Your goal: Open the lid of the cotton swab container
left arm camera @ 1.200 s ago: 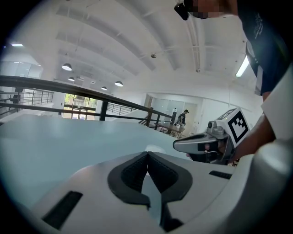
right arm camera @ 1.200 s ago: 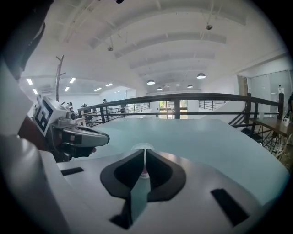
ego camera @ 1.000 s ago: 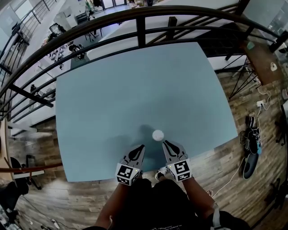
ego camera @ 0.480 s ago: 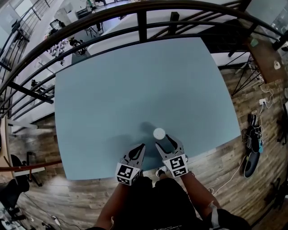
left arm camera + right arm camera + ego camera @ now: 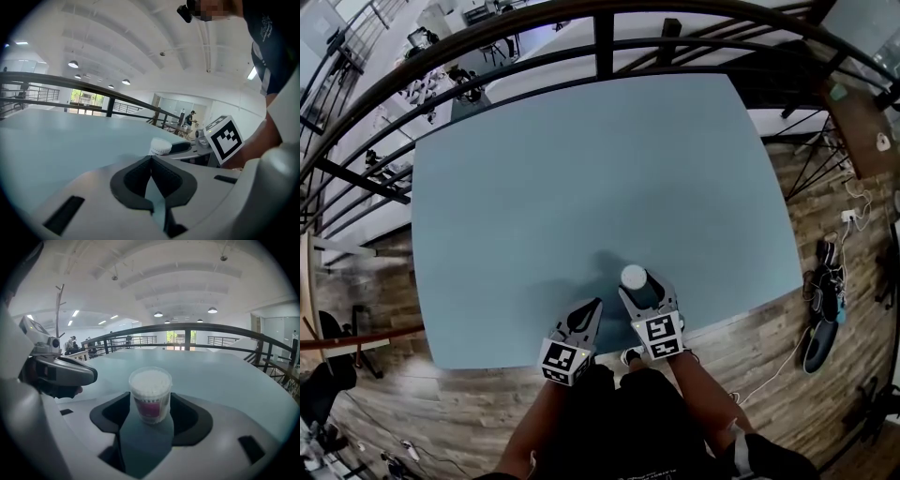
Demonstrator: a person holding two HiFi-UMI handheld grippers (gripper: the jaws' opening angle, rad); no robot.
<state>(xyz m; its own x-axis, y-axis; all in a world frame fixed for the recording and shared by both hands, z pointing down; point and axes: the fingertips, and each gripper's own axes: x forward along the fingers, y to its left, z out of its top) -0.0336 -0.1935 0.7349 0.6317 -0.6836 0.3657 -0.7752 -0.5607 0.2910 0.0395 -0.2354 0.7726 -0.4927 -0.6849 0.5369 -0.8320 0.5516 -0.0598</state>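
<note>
Between the jaws of the right gripper [image 5: 641, 289], which have just been opening wide and do not press on it, the cotton swab container [image 5: 150, 395] stands on the table [image 5: 581, 169] near its front edge. It looks light, thin-walled and easily tipped, so it is best gripped low on the body, with the lid [image 5: 150, 378] taken by its rim. The left gripper [image 5: 151, 158] is closed and empty.

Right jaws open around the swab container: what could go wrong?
The right gripper has just been opening its jaws, which stand clear of the upright cotton swab container between them; an off-centre close could tip it.
It stands near the table's front edge; a shove might slide it off.
The left gripper is shut and can't take the lid yet.
</note>
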